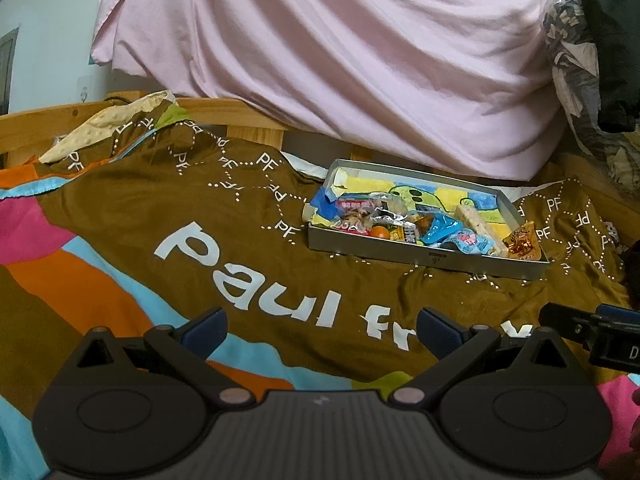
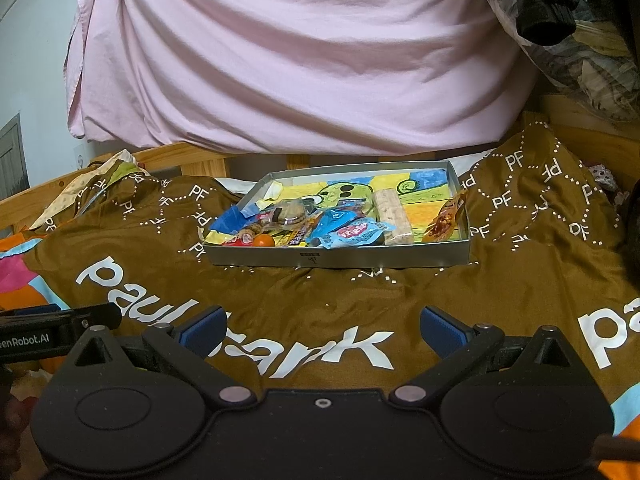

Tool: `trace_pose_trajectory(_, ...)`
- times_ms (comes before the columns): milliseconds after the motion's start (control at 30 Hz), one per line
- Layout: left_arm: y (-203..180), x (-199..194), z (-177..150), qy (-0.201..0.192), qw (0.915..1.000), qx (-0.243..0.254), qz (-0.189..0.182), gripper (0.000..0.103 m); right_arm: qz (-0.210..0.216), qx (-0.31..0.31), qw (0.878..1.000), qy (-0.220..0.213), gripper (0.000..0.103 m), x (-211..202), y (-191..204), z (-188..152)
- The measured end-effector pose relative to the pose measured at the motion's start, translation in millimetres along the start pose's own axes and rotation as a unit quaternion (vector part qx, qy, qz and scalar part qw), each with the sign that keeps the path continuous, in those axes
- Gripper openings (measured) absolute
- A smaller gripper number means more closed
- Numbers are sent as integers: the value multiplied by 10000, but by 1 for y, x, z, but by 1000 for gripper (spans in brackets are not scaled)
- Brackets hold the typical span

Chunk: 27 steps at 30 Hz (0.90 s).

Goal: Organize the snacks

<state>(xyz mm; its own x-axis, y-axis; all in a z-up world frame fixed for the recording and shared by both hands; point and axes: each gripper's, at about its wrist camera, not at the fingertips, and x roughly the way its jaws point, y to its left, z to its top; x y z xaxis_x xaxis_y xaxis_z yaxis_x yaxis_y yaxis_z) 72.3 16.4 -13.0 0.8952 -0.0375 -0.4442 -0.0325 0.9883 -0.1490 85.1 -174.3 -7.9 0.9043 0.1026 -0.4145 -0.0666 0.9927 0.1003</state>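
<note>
Both wrist views look low and forward across the brown blanket (image 1: 248, 216) toward the pink sheet (image 2: 288, 60) at the bed's far edge. The left view stands further left, with the tray (image 1: 424, 254) at its right; the right view faces the tray (image 2: 336, 258) head-on, slightly nearer. Both share tray, blanket and sheet.

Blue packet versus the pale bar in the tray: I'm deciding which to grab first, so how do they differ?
The blue packet is glossy, crumpled and printed; the pale bar is plain, speckled and straight-edged. The packet is squat and lies crosswise near the tray's front wall; the bar is long and runs front to back. Both lie flat side by side in the grey tray, untouched by either gripper.
</note>
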Motion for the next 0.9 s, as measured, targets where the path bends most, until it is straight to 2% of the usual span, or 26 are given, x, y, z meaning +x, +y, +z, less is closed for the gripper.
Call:
trace_pose_trajectory(100,-3,1,0,87,9998,106,126,103,2,-2,10000,10,102,0,0,0)
trace_pose_trajectory(267,-3,0,0,121,9999,54,4,103,9,-17,10000,33,102,1,-1,-1)
trace_pose_trajectory(900,-7,0,-2,136,9998,159,53,103,33,-56,9999,128,102,2,1,-1)
